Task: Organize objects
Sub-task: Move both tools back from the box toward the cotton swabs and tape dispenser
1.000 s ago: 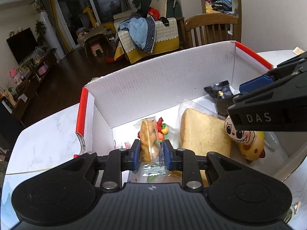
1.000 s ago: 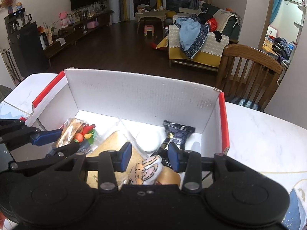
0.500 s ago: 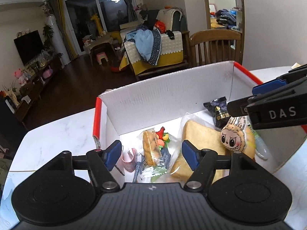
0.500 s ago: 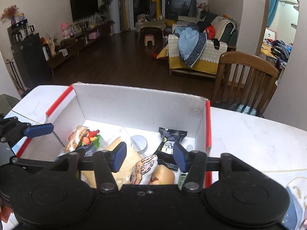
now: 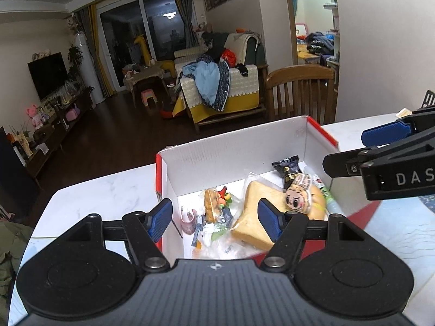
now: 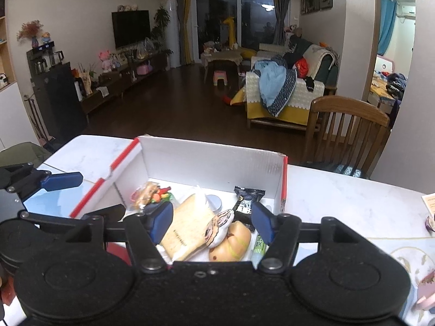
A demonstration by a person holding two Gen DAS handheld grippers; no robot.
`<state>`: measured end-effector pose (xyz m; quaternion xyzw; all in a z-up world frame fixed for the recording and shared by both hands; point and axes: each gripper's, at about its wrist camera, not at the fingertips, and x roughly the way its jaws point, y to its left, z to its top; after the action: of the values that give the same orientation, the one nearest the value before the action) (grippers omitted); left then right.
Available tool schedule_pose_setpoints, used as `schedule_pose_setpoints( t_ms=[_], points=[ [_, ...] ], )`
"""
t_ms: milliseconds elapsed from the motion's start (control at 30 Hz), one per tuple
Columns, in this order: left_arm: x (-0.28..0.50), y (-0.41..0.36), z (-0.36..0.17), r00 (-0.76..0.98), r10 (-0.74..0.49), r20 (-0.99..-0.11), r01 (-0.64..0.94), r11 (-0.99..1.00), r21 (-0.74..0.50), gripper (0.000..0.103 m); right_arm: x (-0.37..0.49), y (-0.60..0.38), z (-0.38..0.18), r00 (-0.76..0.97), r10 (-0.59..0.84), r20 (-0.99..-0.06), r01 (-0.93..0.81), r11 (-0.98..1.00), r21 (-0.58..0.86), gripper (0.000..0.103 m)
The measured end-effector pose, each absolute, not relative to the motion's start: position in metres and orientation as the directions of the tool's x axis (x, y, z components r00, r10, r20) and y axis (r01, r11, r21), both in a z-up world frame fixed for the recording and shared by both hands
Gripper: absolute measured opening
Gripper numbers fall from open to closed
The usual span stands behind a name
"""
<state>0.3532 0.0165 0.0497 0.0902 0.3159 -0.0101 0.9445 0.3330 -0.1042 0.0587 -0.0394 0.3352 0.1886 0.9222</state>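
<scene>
A white cardboard box with red edges stands on the marble table. Inside lie a biscuit snack packet, a bagged bread slice, a doll-faced toy, a black packet and a green tube. My left gripper hovers open above the box's near left corner, holding nothing. In the right wrist view my right gripper hangs above the bread slice and the toy. Its jaws are opening and touch neither.
A wooden chair stands behind the table's far right edge. A small card and a pink item lie on the table right of the box. A green cloth hangs off the left edge.
My left gripper let go of the snack packet and opened. The right jaws widened away from the toy. Both grippers rose and drew back from the box.
</scene>
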Motion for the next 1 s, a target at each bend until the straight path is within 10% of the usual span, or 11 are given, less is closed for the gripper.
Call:
schedule_pose_setpoints(
  t_ms=[867,1000],
  points=[
    [0.249,0.009,0.040,0.805,-0.024,-0.592,0.093,0.992,0.085,0.085,0.219,-0.125,0.045,0.694,0.419,-0.586,-0.517,0.856,-0.001,0.100],
    [0.244,0.007,0.026,0.798,-0.024,-0.602,0.086,0.994,0.074,0.100,0.208,-0.130,0.025,0.690,0.411,-0.596,-0.530,0.847,-0.029,0.100]
  ],
)
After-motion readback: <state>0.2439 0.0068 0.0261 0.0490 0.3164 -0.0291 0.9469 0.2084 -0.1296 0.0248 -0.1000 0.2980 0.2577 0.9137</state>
